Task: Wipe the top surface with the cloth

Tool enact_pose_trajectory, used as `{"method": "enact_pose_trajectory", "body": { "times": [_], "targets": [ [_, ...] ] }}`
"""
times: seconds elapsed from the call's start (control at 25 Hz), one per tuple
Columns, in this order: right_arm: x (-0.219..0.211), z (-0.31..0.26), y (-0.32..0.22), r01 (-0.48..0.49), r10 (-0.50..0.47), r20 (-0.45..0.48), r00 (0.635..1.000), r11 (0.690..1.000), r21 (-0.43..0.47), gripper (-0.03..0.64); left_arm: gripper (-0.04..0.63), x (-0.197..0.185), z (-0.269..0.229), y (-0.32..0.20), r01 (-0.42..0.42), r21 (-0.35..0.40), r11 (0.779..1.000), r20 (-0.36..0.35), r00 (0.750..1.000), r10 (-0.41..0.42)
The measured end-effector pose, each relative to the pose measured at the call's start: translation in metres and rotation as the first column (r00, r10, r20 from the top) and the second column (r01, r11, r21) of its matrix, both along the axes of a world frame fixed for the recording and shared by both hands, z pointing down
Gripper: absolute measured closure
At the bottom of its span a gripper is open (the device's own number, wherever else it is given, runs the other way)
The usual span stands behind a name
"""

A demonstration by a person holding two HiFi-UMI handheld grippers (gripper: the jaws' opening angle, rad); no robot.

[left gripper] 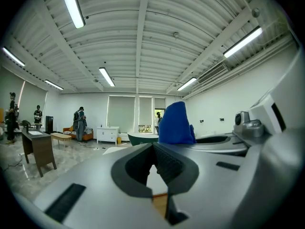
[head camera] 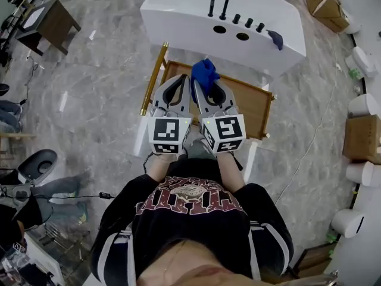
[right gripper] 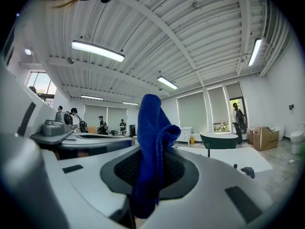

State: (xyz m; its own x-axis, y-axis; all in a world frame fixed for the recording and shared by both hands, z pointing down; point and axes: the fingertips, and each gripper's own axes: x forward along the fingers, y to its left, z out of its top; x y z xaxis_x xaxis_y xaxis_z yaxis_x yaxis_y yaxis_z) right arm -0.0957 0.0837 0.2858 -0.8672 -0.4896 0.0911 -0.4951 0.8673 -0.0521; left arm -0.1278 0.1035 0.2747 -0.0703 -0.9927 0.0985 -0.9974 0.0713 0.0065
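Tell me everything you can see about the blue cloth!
The blue cloth is bright blue, soft and fuzzy-looking, like a towel. It is bunched and folded, not spread flat. The right gripper is shut on it, so a crumpled flap sticks out past the jaws.

Blue cloth (right gripper: 151, 128) bunched upright, pinched between fingers (right gripper: 181, 168); wooden top surface (head camera: 253, 103) beneath.

Large showroom-like hall for bathroom fittings. A white bath fixture (head camera: 178, 11) with a black tap (head camera: 225, 2), white toilets (head camera: 363, 105) along one side and a dark green freestanding tub (right gripper: 220, 140) stand on a marble-patterned floor (head camera: 101, 82). Cardboard boxes (head camera: 326, 5), a ribbed ceiling (left gripper: 157, 46) with strip lights (left gripper: 72, 6), blind-covered windows (right gripper: 193, 111) and several standing people (left gripper: 78, 123) complete the setting.
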Motion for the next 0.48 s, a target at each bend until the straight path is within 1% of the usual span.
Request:
{"method": "enact_pose_trajectory", "body": {
  "times": [0.2,0.36,0.48],
  "targets": [
    [-0.013,0.001,-0.025,0.008,-0.008,-0.001,1.0,1.0,-0.008,0.531,0.548,-0.011,0.002,-0.024,0.005,-0.005,1.0,-0.008,1.0,-0.005],
    [-0.024,-0.003,-0.047,0.04,-0.04,-0.003,0.999,0.999,-0.017,0.531,0.548,-0.017,-0.006,-0.047,0.027,-0.007,1.0,0.02,0.999,-0.027],
    [-0.029,-0.003,-0.061,0.064,-0.064,-0.005,0.998,0.998,-0.021,0.531,0.549,-0.023,-0.006,-0.061,0.054,-0.009,0.999,0.02,0.998,-0.053]
  ]
}}
